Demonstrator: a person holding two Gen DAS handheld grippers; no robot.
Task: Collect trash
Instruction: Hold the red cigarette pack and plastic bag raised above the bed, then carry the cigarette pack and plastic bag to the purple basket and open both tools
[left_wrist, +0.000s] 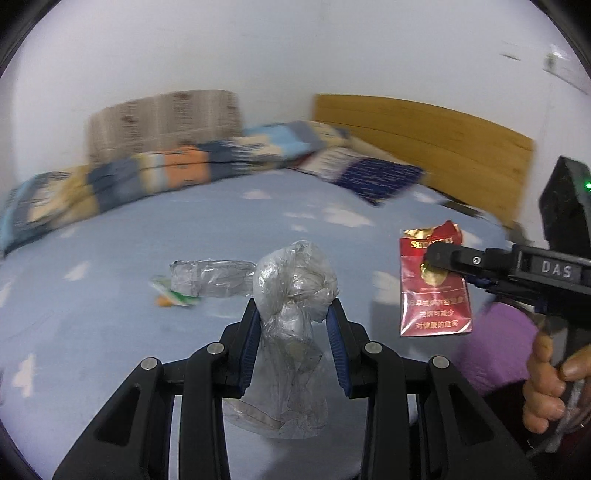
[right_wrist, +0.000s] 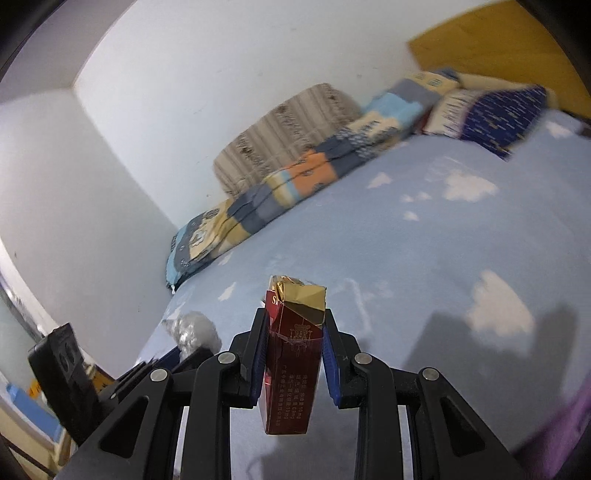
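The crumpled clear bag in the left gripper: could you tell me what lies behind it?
A flattened plastic bottle and green-orange wrapper lie on the bed; the bag hides the bottle's right end.

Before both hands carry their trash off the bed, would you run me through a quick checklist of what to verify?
1. left gripper clamped on the crumpled plastic bag: ok.
2. right gripper clamped on the red cigarette pack: ok.
3. Both items lifted off the blue bedsheet: ok.
4. Bed cleared: not ok; a flattened plastic bottle and a small green-and-white wrapper lie there.
5. Bin within reach: cannot tell, none in view.
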